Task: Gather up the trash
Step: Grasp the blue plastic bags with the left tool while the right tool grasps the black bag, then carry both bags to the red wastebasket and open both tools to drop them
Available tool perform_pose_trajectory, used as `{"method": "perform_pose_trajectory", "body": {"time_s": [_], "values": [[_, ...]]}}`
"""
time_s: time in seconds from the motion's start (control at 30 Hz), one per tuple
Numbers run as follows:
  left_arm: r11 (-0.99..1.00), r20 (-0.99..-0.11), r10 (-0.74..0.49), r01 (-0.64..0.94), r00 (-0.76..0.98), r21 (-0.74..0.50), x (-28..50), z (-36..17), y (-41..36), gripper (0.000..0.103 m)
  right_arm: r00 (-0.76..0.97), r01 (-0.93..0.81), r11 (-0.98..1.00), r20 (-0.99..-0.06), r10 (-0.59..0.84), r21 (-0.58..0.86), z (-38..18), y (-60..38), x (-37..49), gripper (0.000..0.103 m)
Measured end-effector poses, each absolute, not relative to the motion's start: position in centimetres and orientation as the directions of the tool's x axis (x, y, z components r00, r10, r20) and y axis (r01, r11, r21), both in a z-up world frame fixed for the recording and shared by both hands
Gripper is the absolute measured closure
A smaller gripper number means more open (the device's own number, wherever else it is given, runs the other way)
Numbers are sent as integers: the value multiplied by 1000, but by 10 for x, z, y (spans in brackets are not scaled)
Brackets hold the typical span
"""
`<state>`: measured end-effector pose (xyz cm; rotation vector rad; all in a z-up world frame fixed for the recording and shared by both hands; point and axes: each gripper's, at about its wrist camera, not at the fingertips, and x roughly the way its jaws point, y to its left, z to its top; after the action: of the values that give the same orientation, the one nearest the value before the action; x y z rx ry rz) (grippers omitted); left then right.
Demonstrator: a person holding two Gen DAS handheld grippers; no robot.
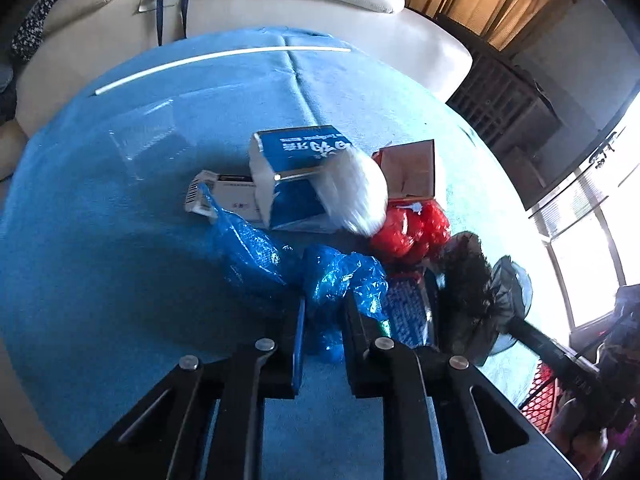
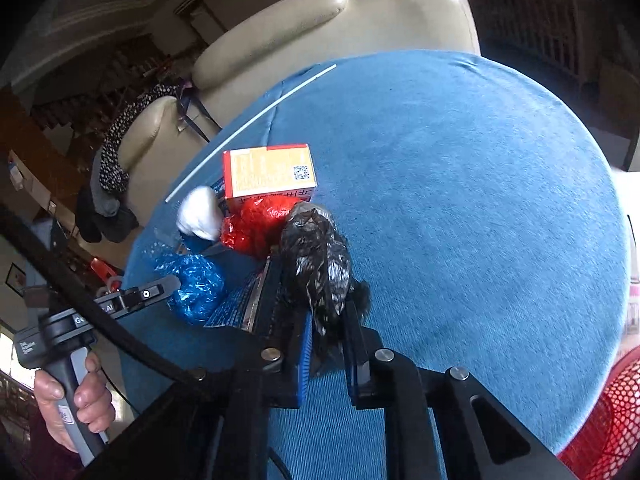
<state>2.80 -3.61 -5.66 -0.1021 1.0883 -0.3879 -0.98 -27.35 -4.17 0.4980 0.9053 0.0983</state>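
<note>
the left gripper (image 1: 324, 320) is clamped on the blue plastic bag (image 1: 340, 276), whose bulk trails ahead of its tips. the right gripper (image 2: 326, 336) pinches the black plastic bag (image 2: 316, 260), lying lengthwise ahead; red mesh basket (image 2: 600, 420) sits right, nearer it.

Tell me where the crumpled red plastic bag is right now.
The crumpled red plastic bag lies mid-pile on the blue tablecloth, against the orange carton, between the white wad and black bag.

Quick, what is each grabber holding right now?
Left gripper: closed on the crumpled blue plastic bag.
Right gripper: closed on the crumpled black plastic bag.
</note>
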Motion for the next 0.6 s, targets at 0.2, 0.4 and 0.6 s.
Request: {"method": "perform_pose_trajectory", "body": {"time_s": [0.2, 0.4, 0.6], "values": [[930, -836, -358, 239, 416, -279, 16, -53, -16, 85, 644, 157, 825, -689, 331, 543, -43, -295, -14, 70], [931, -830, -358, 237, 428, -279, 8, -50, 1, 85, 658, 187, 798, -677, 331, 573, -54, -296, 9, 19], [927, -813, -368, 252, 452, -279, -3, -41, 7, 86, 558, 142, 865, -761, 332, 481, -73, -260, 45, 60]]}}
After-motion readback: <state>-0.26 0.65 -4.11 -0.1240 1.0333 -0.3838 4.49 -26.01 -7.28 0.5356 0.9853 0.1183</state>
